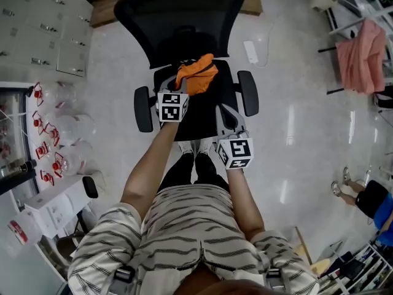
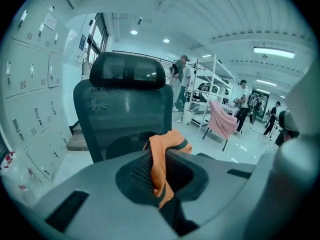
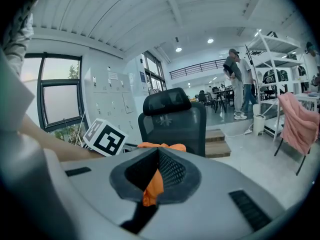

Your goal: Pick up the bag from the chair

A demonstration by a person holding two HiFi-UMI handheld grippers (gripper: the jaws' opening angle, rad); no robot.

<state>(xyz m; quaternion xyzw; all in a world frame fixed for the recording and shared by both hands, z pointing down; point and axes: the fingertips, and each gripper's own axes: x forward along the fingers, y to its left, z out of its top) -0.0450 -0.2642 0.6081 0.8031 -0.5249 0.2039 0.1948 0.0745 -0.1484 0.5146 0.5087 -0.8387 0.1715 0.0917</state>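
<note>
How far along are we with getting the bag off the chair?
Done: the left hand-held gripper and right hand-held gripper are each shut on orange cloth of the bag. In hand: the lift; the bag is over the chair, touching or not I cannot tell. Left: carrying it clear.

Crumpled orange bag (image 1: 198, 77) with a dark strap, pinched in the left gripper (image 2: 159, 176) over the black chair (image 1: 184, 17) seat.
</note>
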